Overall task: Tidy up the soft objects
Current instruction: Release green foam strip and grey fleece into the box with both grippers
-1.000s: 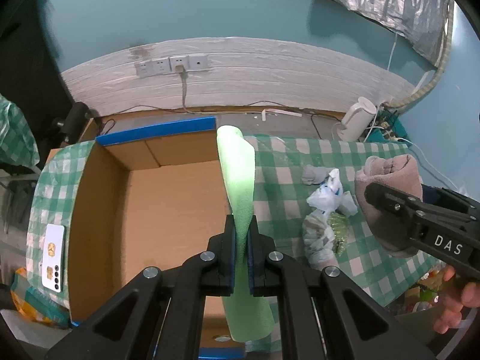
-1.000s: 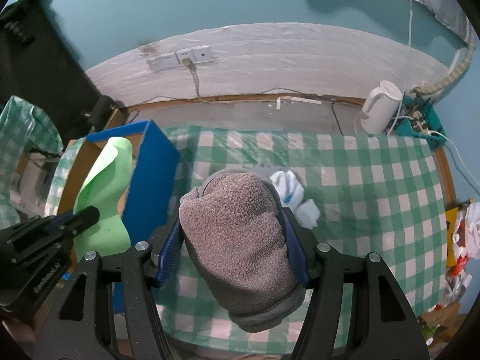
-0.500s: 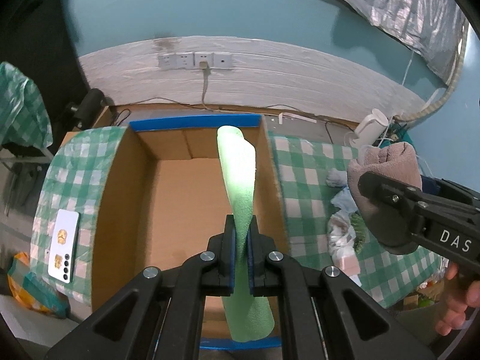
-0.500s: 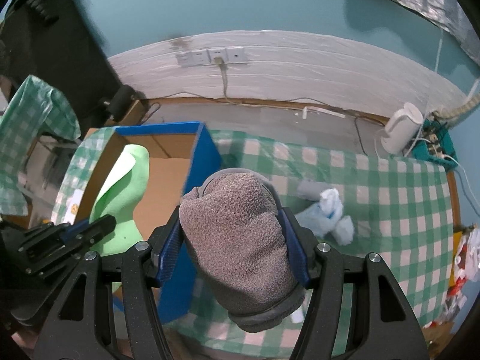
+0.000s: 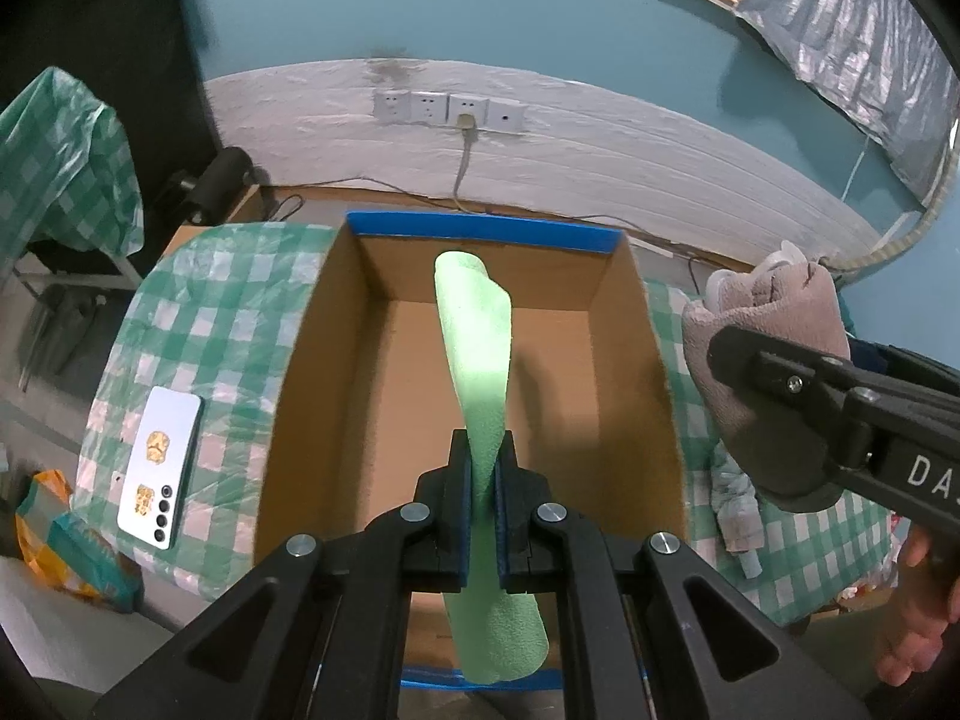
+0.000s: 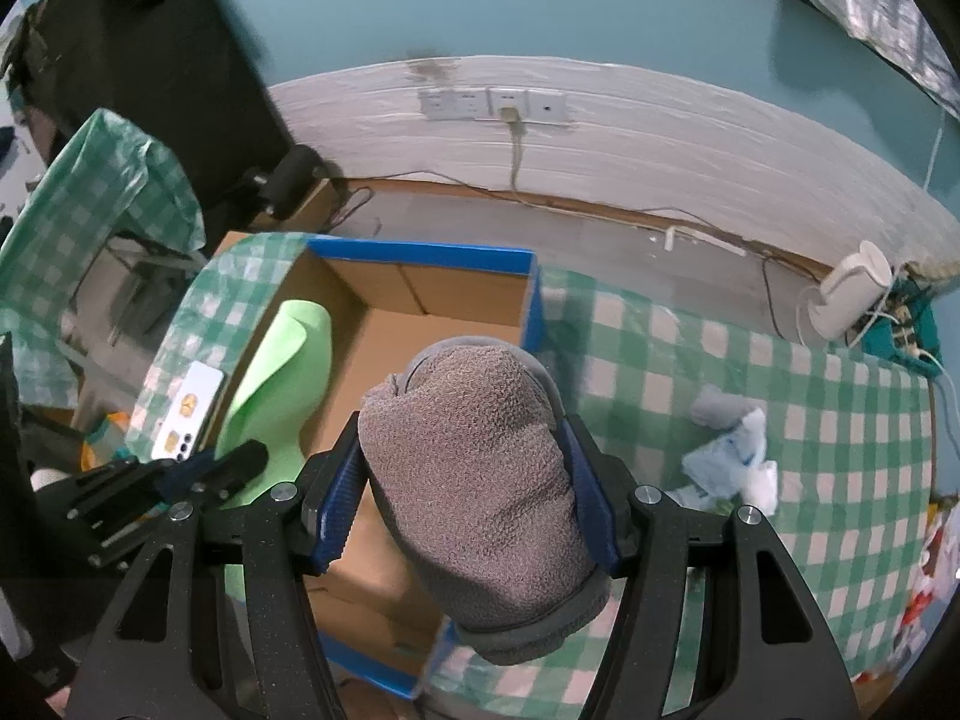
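Observation:
My left gripper (image 5: 482, 468) is shut on a light green foam sheet (image 5: 480, 360) and holds it upright above the open cardboard box (image 5: 312, 360) with blue edges. The foam also shows in the right wrist view (image 6: 276, 384). My right gripper (image 6: 465, 474) is shut on a grey fleece slipper (image 6: 474, 480), held above the box's right wall (image 6: 534, 306). The slipper shows at the right of the left wrist view (image 5: 762, 348). The box inside is bare.
A white phone (image 5: 159, 450) lies on the green checked tablecloth (image 5: 198, 312) left of the box. Crumpled white and blue soft items (image 6: 732, 456) lie on the cloth to the right. A white kettle (image 6: 846, 294) and cables stand at the back right.
Both grippers moved left with their loads. The box now sits centred under the left gripper, and the slipper has come over the box's right side.

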`<action>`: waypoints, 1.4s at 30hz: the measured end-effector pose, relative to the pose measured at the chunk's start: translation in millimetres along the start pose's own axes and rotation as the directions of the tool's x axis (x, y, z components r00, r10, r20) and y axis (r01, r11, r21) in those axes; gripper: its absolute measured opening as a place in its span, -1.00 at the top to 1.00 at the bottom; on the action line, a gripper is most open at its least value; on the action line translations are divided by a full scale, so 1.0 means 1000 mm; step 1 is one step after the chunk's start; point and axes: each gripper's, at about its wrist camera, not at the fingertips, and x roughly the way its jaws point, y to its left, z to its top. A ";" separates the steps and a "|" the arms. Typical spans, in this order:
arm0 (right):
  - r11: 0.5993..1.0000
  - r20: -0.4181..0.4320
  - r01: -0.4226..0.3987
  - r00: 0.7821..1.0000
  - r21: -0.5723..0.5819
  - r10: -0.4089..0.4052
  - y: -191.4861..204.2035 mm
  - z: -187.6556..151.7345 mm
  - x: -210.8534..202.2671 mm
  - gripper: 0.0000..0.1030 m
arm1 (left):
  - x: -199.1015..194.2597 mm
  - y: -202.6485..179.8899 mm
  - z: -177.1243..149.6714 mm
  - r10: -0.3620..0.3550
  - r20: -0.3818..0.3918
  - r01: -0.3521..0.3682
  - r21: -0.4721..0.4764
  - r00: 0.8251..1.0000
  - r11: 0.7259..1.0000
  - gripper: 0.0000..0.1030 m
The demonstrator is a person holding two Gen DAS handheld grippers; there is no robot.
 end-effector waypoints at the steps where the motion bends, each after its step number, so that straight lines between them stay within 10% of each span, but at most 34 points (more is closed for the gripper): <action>1: 1.000 -0.001 -0.004 1.000 -0.005 0.004 0.004 0.001 0.001 -0.23 | 0.001 0.004 0.000 0.003 -0.002 -0.003 -0.005 1.000 1.000 0.88; 18: 0.996 -0.059 -0.076 0.996 -0.036 0.074 0.036 0.007 0.038 -0.35 | 0.021 0.032 -0.006 0.048 -0.069 -0.052 -0.057 0.996 0.997 0.82; 23: 0.999 -0.034 -0.043 0.999 -0.001 0.043 0.031 0.006 0.037 -0.53 | 0.019 0.038 -0.005 0.058 -0.058 -0.063 -0.088 0.997 0.994 0.29; 42: 1.000 0.010 0.001 1.000 0.024 -0.001 0.005 0.000 0.019 -0.59 | 0.012 0.024 -0.003 0.072 -0.017 -0.072 -0.036 0.997 0.997 0.12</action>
